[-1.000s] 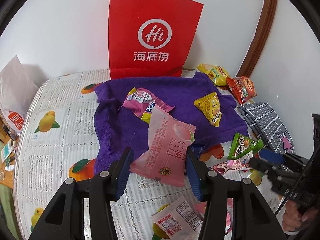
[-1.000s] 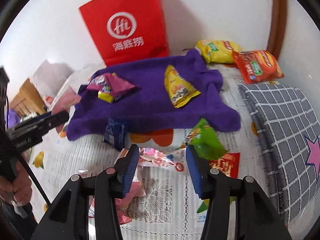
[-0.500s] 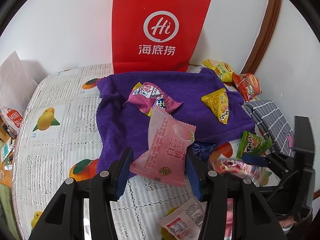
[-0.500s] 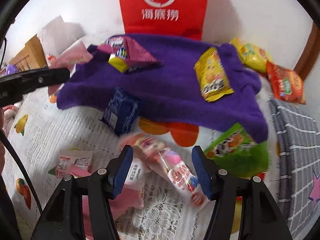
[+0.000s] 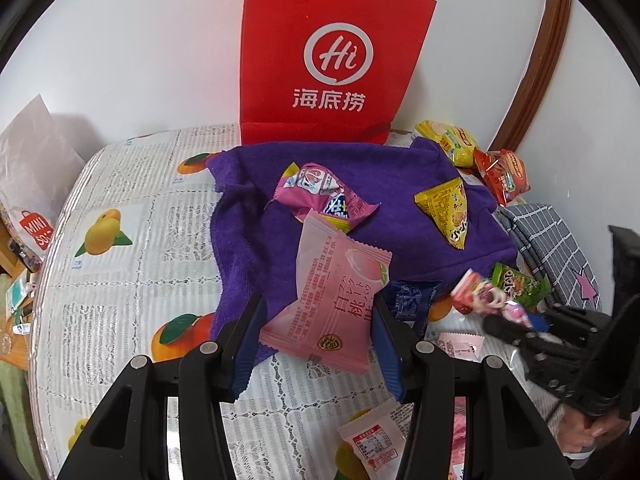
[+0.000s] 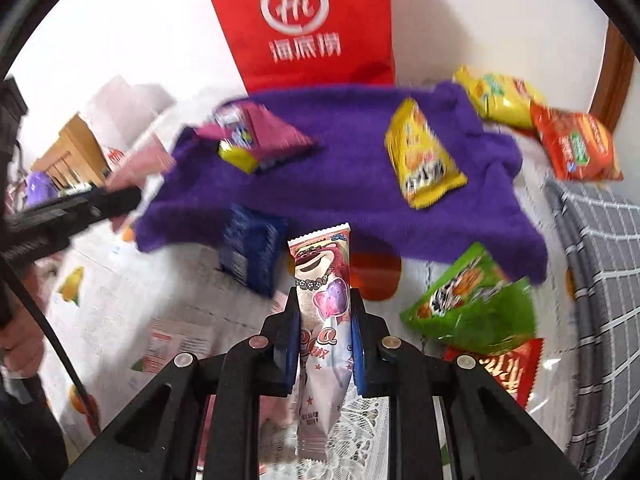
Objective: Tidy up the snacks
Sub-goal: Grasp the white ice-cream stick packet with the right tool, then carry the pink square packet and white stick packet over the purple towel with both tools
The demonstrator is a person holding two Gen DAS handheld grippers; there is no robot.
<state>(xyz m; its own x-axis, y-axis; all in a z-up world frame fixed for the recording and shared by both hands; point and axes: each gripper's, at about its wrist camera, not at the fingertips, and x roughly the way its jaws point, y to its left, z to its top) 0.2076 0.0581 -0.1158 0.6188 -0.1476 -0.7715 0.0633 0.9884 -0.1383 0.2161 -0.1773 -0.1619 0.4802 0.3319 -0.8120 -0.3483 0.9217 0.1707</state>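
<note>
A fruit-print cloth covers the tabletop (image 5: 120, 264) below a white wall. Nearest, the right gripper (image 6: 325, 332) has just closed its jaws on a bear-print snack sachet (image 6: 324, 280), mid-length; the left gripper (image 5: 318, 344) clasps a pink peach packet (image 5: 332, 300). Both look light, crinkly, slippery. Beyond lies the purple towel (image 5: 384, 168), then the red paper bag (image 5: 332, 52).

Home room: fruit-print tablecloth (image 5: 120, 216), red shopping bag (image 5: 332, 52) against white wall, wooden door frame (image 5: 536, 56).
</note>
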